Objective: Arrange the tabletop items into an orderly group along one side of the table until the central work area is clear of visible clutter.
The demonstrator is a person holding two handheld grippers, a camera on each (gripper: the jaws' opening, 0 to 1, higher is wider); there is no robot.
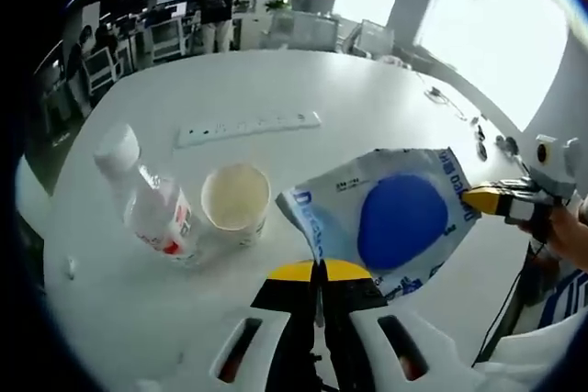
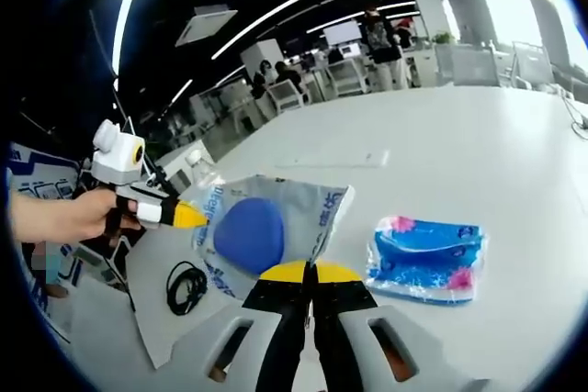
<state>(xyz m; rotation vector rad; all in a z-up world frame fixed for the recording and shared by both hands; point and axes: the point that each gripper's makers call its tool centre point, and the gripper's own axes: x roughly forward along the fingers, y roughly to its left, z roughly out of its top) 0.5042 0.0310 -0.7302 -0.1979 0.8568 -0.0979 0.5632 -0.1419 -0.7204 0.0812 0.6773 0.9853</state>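
Both grippers hold one bag, a flat pouch with a blue disc on it, lifted off the table and stretched between them, likely so it carries flat without sagging.

Left gripper: jaws pressed together, clenched on the bag's near edge. The right gripper comes in at the bag's far corner, its yellow tips on the edge.

Right gripper: jaws closed on the bag; the left gripper pinches the opposite end.

Left of the bag: a cup, then a bottle lying over; a power strip lies beyond the cup. A blue packet sits just beside the bag. A dark cable, I think, lies under it.
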